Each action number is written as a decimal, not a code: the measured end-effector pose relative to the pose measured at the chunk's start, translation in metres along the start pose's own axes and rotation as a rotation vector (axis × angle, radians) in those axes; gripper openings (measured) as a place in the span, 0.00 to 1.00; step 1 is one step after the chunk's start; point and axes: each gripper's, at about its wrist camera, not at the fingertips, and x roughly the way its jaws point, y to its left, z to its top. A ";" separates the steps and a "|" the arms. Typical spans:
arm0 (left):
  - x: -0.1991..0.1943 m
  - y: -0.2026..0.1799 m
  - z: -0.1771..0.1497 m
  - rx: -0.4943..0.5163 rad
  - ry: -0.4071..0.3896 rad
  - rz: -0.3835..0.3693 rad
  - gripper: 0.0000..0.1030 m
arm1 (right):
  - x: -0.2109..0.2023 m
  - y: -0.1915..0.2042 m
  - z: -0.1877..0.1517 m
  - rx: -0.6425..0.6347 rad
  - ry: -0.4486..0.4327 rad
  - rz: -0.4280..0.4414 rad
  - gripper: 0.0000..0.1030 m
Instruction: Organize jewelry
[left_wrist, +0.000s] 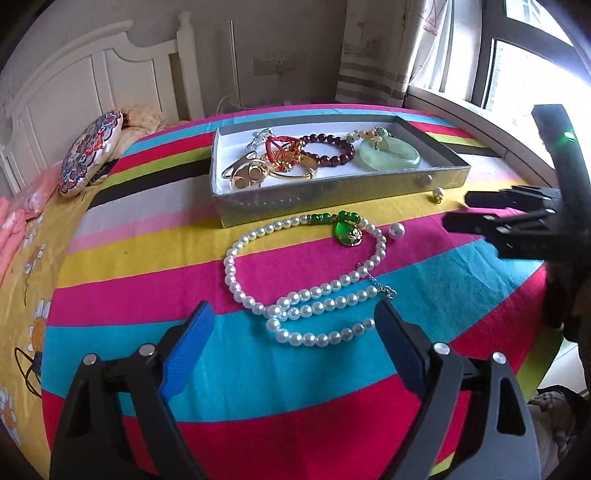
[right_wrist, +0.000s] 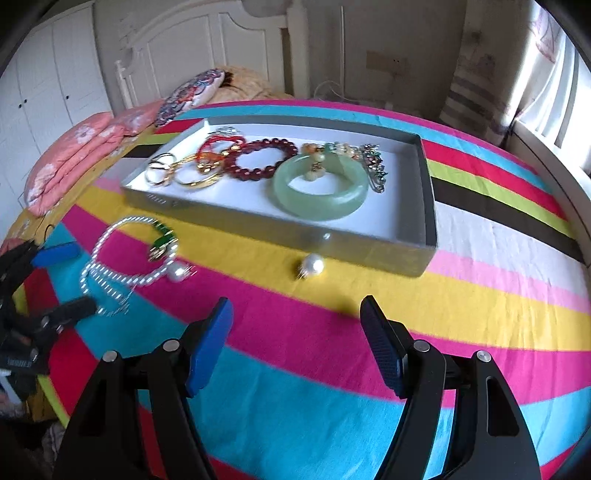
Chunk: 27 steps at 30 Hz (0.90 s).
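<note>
While the pearl necklace (left_wrist: 303, 280) lies just ahead of the left gripper (left_wrist: 293, 332), jaws apart, the right gripper (right_wrist: 297, 317), also apart, faces a loose pearl (right_wrist: 312, 266) nearer the tray (right_wrist: 280, 236).

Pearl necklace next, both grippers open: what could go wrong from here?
1. The pearl necklace lies in overlapping loops in front of the left gripper; pinching one strand may drag the rest or tangle the clasp chain.
2. Two loose pearl earrings lie on the striped blanket by the tray; a swinging strand could roll them away.
3. The right gripper is near; the two could collide.
</note>
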 end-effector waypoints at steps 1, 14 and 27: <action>-0.002 0.001 0.000 -0.007 -0.005 -0.003 0.85 | 0.002 0.001 0.003 -0.008 0.002 -0.010 0.60; -0.020 -0.009 0.004 0.024 -0.050 -0.045 0.75 | 0.014 0.011 0.021 -0.060 0.028 -0.037 0.18; 0.004 -0.059 0.036 0.204 -0.061 -0.068 0.63 | -0.016 -0.006 -0.010 0.011 -0.054 -0.013 0.14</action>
